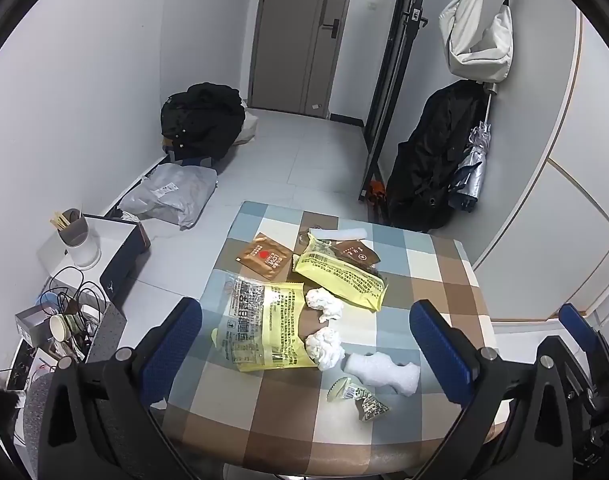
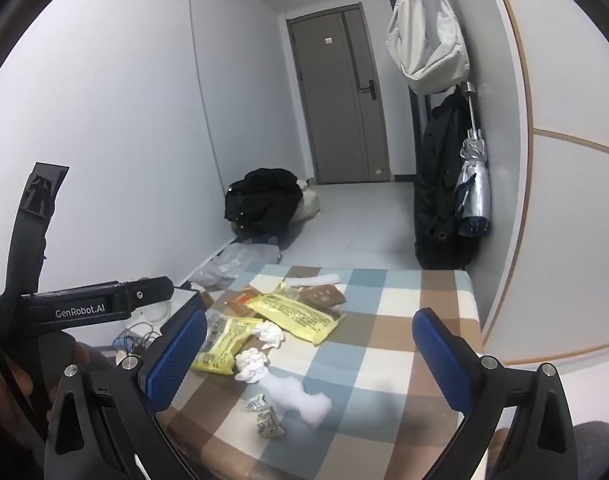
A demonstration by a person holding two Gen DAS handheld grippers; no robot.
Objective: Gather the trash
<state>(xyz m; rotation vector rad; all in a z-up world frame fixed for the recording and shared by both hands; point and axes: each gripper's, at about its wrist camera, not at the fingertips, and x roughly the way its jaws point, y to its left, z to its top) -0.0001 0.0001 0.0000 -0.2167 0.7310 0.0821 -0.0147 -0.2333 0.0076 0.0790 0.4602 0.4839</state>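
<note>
Trash lies on a checked table (image 1: 436, 280): two yellow wrappers (image 1: 264, 320) (image 1: 340, 280), two brown sachets (image 1: 264, 258) (image 1: 354, 254), two crumpled tissues (image 1: 324, 304) (image 1: 324, 346), a white foam piece (image 1: 384, 372) and a small crumpled wrapper (image 1: 358, 396). My left gripper (image 1: 306, 312) hangs open above the near yellow wrapper and the tissues, touching nothing. My right gripper (image 2: 308, 320) is open too, above the table (image 2: 384, 344), with the foam piece (image 2: 296, 396), the tissues (image 2: 252, 364) and a yellow wrapper (image 2: 300, 316) seen between its fingers.
A low white stand at the left holds a cup of sticks (image 1: 78, 236), cables and a paper cup (image 1: 60, 326). A black bag (image 1: 202, 120) and a grey parcel bag (image 1: 172, 196) lie on the floor. A black coat (image 1: 432, 168) and an umbrella (image 1: 474, 168) hang at the right wall.
</note>
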